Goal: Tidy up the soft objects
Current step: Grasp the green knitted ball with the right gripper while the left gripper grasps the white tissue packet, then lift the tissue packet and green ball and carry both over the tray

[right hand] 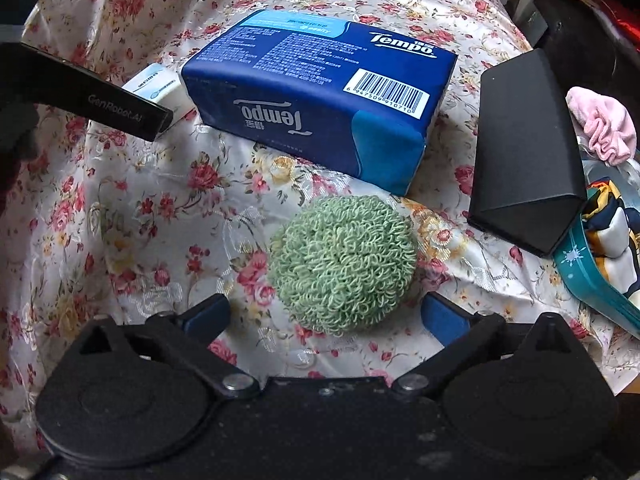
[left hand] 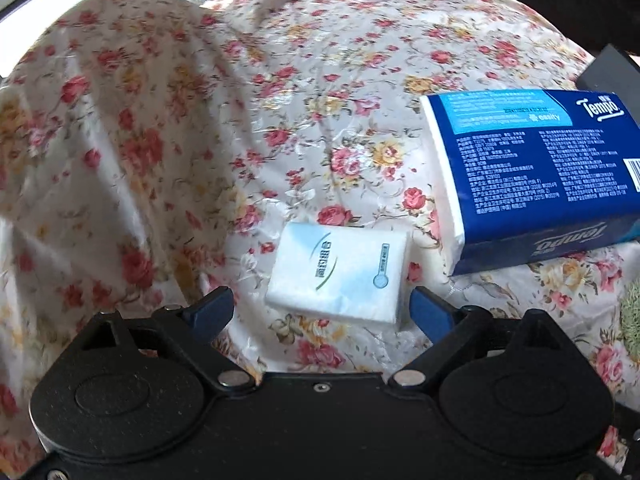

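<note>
Lying on the tabletop [right hand: 132,216] are one tissue pack [left hand: 340,276], one Tempo pack [right hand: 320,96] and one scrubber [right hand: 342,262]; both grippers' fingers are spreading open, left gripper [left hand: 322,306] around the tissue pack, right gripper [right hand: 326,314] around the scrubber.

The left black plastic two-finger gripper [left hand: 322,306] has blue finger pads [left hand: 212,310], round housings and silver pivot bolts. The right black plastic gripper [right hand: 324,314] looks the same — its body dusty. In the right view a black bar reads "GenRobot.AI".
</note>
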Action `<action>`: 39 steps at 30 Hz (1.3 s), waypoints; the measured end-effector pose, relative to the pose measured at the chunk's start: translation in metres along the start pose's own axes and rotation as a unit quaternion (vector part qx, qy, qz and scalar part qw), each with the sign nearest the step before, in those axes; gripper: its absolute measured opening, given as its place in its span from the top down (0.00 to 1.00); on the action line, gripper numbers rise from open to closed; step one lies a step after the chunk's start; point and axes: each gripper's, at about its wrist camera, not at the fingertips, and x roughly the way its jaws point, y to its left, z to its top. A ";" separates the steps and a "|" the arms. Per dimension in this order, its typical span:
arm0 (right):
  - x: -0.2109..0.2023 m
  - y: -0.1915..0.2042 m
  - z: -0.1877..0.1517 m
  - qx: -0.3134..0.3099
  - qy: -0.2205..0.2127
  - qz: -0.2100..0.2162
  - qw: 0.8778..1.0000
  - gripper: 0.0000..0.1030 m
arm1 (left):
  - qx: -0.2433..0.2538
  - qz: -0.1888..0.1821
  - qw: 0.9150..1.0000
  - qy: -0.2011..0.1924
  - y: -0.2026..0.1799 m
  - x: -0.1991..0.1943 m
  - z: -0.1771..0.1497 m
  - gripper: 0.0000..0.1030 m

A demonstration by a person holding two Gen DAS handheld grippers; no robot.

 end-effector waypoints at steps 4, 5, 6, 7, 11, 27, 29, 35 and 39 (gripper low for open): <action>0.000 -0.001 -0.001 0.001 0.000 0.002 1.000 0.00 | 0.024 -0.005 1.000 0.003 -0.001 0.010 0.002 0.10; 0.000 0.000 -0.001 0.000 0.000 0.001 1.000 0.00 | 0.026 -0.006 1.000 0.003 -0.001 0.011 0.003 0.08; 0.001 0.000 -0.001 0.000 0.000 0.001 1.000 0.00 | 0.025 -0.008 1.000 0.003 0.000 0.012 0.004 0.07; 0.001 0.000 0.000 0.001 0.000 0.001 1.000 0.00 | 0.020 -0.011 1.000 0.003 0.001 0.014 0.005 0.06; 0.001 -0.001 0.000 0.001 0.001 0.003 1.000 0.00 | -0.003 -0.030 1.000 0.004 0.007 0.017 0.007 0.23; -0.023 -0.036 0.004 0.058 0.008 0.086 0.995 0.59 | -0.016 -0.005 0.999 0.042 -0.018 -0.013 -0.011 0.30; -0.027 -0.045 0.005 0.085 0.009 0.112 0.990 0.61 | -0.024 -0.008 0.998 0.049 -0.022 -0.018 -0.009 0.30; -0.051 -0.062 0.007 0.111 -0.030 0.152 0.982 0.75 | -0.018 -0.005 0.999 0.049 -0.038 -0.037 -0.012 0.30; -0.055 -0.064 0.005 0.108 -0.040 0.128 0.985 0.71 | -0.014 0.011 0.998 0.053 -0.044 -0.040 -0.017 0.30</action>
